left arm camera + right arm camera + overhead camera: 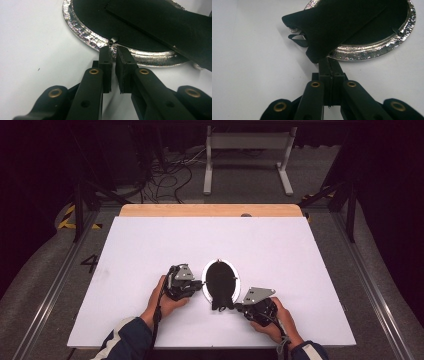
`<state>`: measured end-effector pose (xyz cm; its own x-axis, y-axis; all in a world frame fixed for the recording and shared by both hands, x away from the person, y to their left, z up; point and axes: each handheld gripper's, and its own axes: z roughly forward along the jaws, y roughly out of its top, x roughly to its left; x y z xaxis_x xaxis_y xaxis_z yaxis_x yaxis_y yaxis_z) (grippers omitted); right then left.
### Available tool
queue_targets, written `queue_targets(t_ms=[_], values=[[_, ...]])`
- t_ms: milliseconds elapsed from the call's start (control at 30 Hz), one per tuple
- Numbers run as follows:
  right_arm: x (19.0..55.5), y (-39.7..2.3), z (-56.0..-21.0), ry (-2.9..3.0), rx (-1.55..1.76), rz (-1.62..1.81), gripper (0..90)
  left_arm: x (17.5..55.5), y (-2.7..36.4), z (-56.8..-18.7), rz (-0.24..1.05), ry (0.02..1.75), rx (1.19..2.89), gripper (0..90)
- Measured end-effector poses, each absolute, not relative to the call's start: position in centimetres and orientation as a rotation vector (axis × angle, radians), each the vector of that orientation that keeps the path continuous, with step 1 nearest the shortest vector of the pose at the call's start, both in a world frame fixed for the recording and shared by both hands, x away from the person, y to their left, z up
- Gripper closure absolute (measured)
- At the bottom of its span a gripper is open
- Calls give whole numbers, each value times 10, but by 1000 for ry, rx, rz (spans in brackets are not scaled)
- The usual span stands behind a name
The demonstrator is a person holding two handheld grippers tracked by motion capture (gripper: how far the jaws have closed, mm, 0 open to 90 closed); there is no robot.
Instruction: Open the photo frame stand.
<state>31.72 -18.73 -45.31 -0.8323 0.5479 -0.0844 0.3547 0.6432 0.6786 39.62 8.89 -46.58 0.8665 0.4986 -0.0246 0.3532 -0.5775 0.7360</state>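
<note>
Oval silver frame (205,279) w/ black backing (220,281); face-down

A: Where is there free room on the tabletop (150,240)?

B: The far half and both outer sides lie bare.

A: What stands in the way?

B: The oval frame (220,279) at centre near, with the left tool (199,284) and right tool (239,307) close against it.

Frame: oval picture frame (221,280) lies face down, centre-front of the worktop (280,250).
Left gripper (198,285): at the frame's left rim.
Right gripper (239,307): at its near end, on the stand flap (332,27).
</note>
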Motion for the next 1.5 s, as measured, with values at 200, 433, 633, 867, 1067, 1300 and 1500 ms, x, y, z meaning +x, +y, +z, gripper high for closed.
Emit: queue_targets(t_ms=[200,433,633,867,1067,1300,1500], values=[[315,-186,-453,2586,725,974,900,397,87,-466,252,604,2248,831],[311,-184,-454,2580,734,982,900,404,83,-466,232,614,2243,827],[310,-184,-454,2572,732,985,900,404,82,-465,242,605,2248,827],[311,-185,-455,2571,735,996,900,400,80,-464,269,602,2265,823],[311,-186,-455,2568,745,999,864,397,83,-464,290,572,2245,779],[309,-190,-447,2574,744,1026,788,383,96,-451,329,505,2220,748],[306,-187,-445,2615,732,1004,761,365,116,-441,352,451,2217,620]])
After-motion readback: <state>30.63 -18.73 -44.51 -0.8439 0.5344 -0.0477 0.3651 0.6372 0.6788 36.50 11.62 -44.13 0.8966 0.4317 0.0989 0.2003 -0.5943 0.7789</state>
